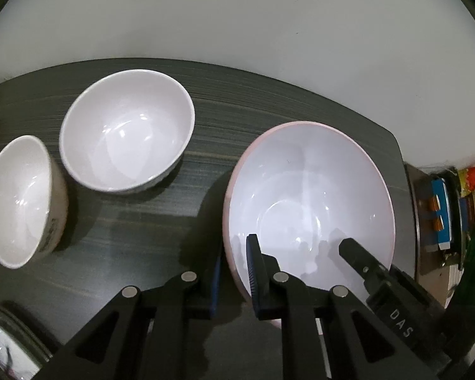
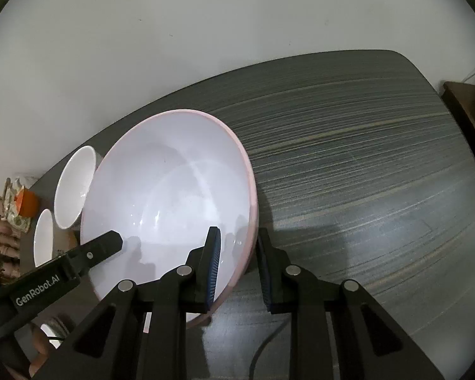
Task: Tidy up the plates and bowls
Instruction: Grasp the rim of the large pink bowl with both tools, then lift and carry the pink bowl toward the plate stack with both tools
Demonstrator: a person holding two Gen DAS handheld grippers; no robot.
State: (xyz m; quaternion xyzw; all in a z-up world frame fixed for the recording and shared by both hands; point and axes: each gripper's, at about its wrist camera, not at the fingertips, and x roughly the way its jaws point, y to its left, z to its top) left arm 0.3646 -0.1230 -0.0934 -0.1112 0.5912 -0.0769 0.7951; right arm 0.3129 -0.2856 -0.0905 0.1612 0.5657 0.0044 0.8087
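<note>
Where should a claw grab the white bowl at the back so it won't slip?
Probably by its rim. The white bowl stands upright and open on the table, so its thin wall is the only part a claw fits around. Come from above, one finger inside and one outside, on the near side, away from the smaller bowl beside it.

txt: "das" on right gripper [image 1: 356, 255] | "genrobot.ai" on left gripper [image 2: 110, 242]

To my right of the big pink bowl [image 2: 171, 190] the table [image 2: 364, 174] lies bare out to its edge, open passage. To the left, two white bowls [image 1: 126, 129] [image 1: 15, 202] stand close together, leaving only a narrow lane beside the pink one.
</note>
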